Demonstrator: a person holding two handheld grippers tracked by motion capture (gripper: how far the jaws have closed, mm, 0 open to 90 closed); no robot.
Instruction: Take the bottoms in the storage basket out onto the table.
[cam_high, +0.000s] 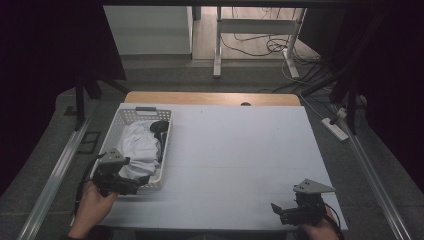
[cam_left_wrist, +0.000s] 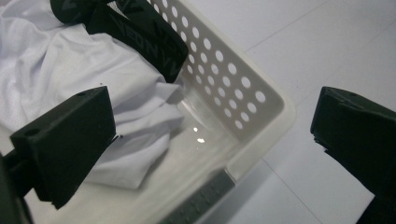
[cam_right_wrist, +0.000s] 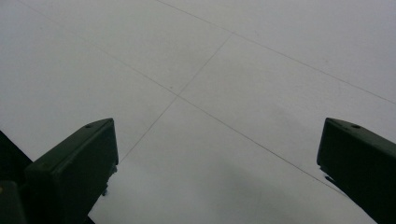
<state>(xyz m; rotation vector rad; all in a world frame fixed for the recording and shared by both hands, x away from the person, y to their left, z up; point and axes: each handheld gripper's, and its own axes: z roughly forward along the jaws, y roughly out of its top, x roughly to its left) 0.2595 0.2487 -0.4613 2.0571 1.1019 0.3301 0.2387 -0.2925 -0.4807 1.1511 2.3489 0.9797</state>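
Left gripper (cam_left_wrist: 205, 135) jaws straddle basket (cam_left_wrist: 261, 126) rim – lettered black band (cam_left_wrist: 149, 39) inside

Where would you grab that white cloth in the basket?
Probably the raised fold at the white cloth's near edge, coming from above with the open left claw. That fold stands free of the basket's wall, so the jaws could close around it.

My left claw (cam_high: 141, 183) straddles the basket (cam_left_wrist: 280, 109) corner wall, white cloth (cam_high: 139, 145) crowding inside; my right claw (cam_high: 276, 209) has bare tabletop (cam_high: 240, 155) ahead, nothing blocking
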